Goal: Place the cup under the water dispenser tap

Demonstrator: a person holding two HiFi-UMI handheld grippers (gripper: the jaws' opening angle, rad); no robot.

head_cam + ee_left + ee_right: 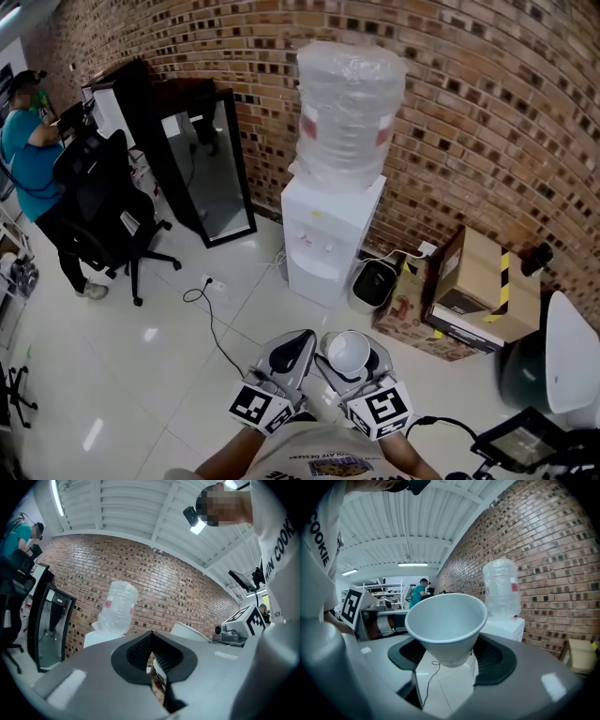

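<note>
The white water dispenser (pixel 323 239) stands against the brick wall with a wrapped clear bottle (pixel 349 112) on top; its taps (pixel 315 246) face me. A white paper cup (pixel 348 351) is upright between the jaws of my right gripper (pixel 350 358), some way short of the dispenser. In the right gripper view the cup (pixel 446 623) fills the middle, the right gripper (pixel 452 654) is shut on its lower part, and the dispenser (pixel 506 627) is off to the right. My left gripper (pixel 300 342) is beside it, and in its own view the left gripper (pixel 151 635) is shut and empty.
A person (pixel 33 159) sits at a desk far left by a black office chair (pixel 103 206). A black-framed glass panel (pixel 202 169) leans left of the dispenser. A cable (pixel 211 319) runs over the white tiles. A dark bin (pixel 375 281) and cardboard boxes (pixel 478 281) are right of it.
</note>
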